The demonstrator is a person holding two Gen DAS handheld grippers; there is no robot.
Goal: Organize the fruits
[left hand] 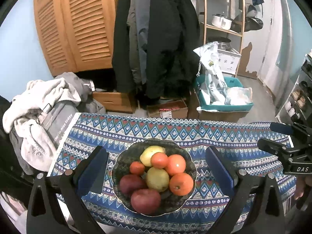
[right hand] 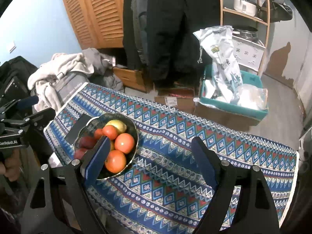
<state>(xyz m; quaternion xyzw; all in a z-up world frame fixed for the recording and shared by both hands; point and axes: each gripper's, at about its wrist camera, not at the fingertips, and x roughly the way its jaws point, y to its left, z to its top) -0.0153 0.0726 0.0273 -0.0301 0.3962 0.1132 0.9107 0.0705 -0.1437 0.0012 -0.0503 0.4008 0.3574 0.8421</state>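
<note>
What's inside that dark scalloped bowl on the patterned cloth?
The dark scalloped bowl holds two yellow pears, two dark red apples, and four orange-red round fruits, piled touching. The bowl's bottom beneath them is mostly covered, so anything underneath cannot be seen.

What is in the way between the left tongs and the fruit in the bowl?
Nothing visible. The left tongs are open, with the bowl of fruit straight ahead between the two fingers. The fruit lies uncovered on top, the yellow pear in the middle. The right tongs are off to the side over bare tablecloth.
</note>
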